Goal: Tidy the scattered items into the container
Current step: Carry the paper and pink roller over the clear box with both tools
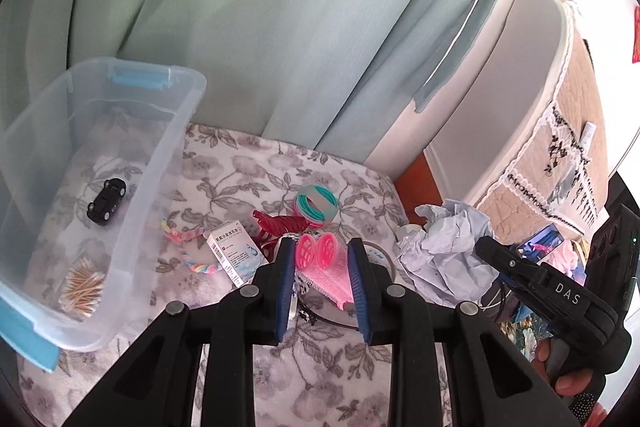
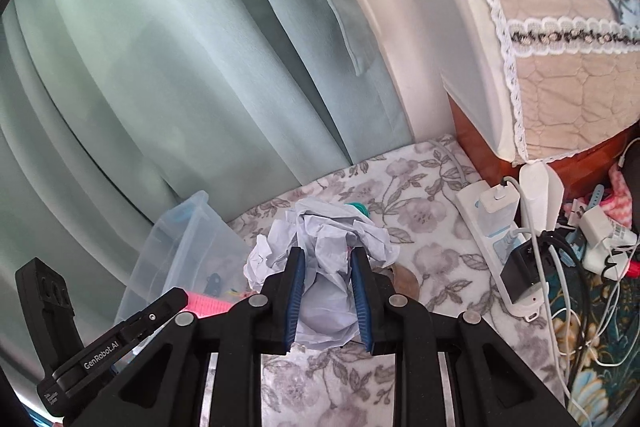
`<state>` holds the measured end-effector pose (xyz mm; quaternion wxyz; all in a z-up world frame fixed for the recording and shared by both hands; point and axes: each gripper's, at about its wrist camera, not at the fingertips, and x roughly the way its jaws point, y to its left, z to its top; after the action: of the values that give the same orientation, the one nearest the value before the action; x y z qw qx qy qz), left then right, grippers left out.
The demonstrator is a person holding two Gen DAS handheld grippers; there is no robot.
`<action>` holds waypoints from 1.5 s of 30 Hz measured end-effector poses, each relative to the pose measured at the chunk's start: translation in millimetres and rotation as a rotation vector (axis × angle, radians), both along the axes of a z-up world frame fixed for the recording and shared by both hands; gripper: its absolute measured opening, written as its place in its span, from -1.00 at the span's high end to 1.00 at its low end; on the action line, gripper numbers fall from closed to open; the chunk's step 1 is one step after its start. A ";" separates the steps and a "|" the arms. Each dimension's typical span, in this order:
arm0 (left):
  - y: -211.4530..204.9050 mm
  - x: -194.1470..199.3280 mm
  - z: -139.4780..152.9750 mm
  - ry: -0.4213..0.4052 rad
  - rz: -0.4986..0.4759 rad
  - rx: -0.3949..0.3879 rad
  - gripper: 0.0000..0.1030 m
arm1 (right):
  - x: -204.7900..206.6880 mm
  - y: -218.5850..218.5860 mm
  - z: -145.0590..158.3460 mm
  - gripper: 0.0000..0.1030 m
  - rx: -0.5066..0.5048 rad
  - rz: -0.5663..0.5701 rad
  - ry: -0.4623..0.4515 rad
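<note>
Two grippers are recorded, each with its fingers narrowed onto an item. The left gripper (image 1: 322,259) is seen pinching a pair of pink plastic hair rollers (image 1: 320,259) between blue-padded fingers (image 1: 286,279), held above the bed. The right gripper (image 2: 327,269) is seen clamped on a crumpled pale lilac tissue-paper wad (image 2: 324,251), the pads (image 2: 295,287) pressed into its folds.

One clear plastic storage container with blue latches (image 1: 160,163) is placed at the left on a grey floral-print blanket (image 1: 320,367); a black toy car (image 1: 106,201) and a bundle of cotton swabs (image 1: 84,285) are held inside it. Left lying on the blanket: a white medicine box (image 1: 236,253), a pastel braided cord (image 1: 188,247), a red hair claw (image 1: 280,227), a stack of teal and pink hair bands (image 1: 316,205).

Pale green curtains (image 1: 260,27) are hung behind. A white power strip with chargers (image 2: 504,227) is laid at the right, beside a lace-trimmed quilted cover (image 2: 560,47).
</note>
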<state>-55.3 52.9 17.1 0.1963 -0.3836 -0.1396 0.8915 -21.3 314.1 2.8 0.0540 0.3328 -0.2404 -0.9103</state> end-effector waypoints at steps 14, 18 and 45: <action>-38.5 40.3 48.6 0.114 0.034 0.049 0.47 | 40.1 -38.0 49.6 0.50 0.052 0.051 0.097; -57.0 49.1 58.4 0.148 0.060 0.054 0.47 | 45.6 -58.2 60.8 0.50 0.067 0.084 0.119; -203.0 44.9 45.0 0.153 0.320 0.114 0.47 | 11.4 -209.5 59.1 0.50 0.160 0.359 0.082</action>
<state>-10.4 -150.1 62.1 0.0834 -0.2760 -0.2339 0.9285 -9.9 104.6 61.8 0.1986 0.3361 -0.1015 -0.9150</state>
